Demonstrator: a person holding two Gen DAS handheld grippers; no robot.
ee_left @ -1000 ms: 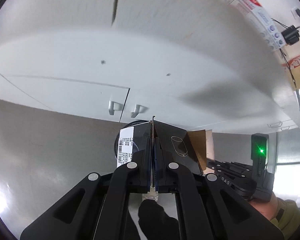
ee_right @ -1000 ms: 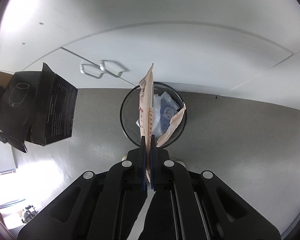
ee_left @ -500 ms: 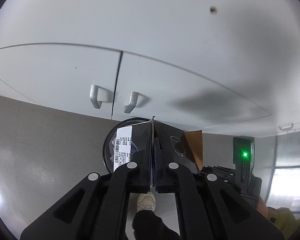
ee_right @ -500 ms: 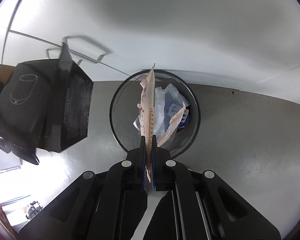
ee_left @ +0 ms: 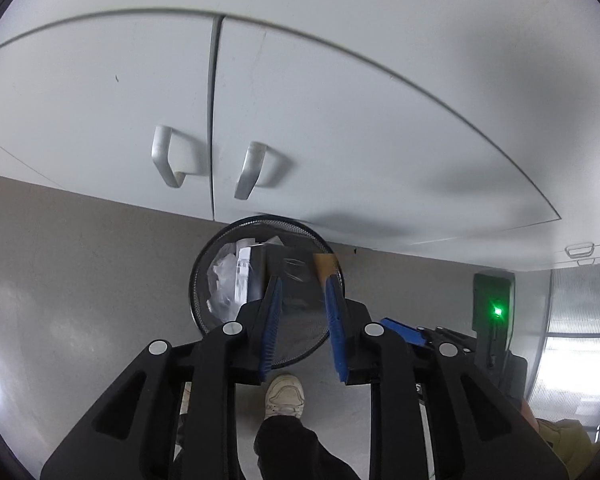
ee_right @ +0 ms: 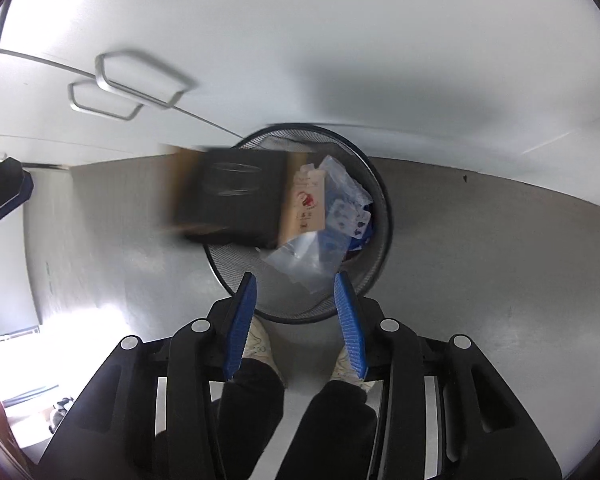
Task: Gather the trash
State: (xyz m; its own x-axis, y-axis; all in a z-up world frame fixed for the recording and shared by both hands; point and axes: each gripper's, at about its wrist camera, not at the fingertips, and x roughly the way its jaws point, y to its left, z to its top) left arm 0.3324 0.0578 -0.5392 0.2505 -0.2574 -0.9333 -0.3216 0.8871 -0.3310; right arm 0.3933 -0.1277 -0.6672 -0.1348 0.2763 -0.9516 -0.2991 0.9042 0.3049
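A black wire-mesh waste bin (ee_left: 204,276) (ee_right: 380,216) stands on the grey floor below both grippers. My left gripper (ee_left: 300,284) is open and empty above it. A black cardboard box (ee_left: 288,272) (ee_right: 228,196), motion-blurred in the right wrist view, sits at the bin's mouth, free of my fingers. My right gripper (ee_right: 296,280) is open and empty. A beige paper packet (ee_right: 308,204) with red print lies in the bin among clear and blue plastic wrappers (ee_right: 340,216).
White cabinet doors with two metal handles (ee_left: 164,160) stand right behind the bin. The person's legs and pale shoes (ee_left: 284,396) are just in front of it. A device with a green light (ee_left: 496,312) is at the right.
Both grippers have opened. The left let go of the black box and the right let go of the beige packet; both now lie at or in the bin. The views tilted downward.
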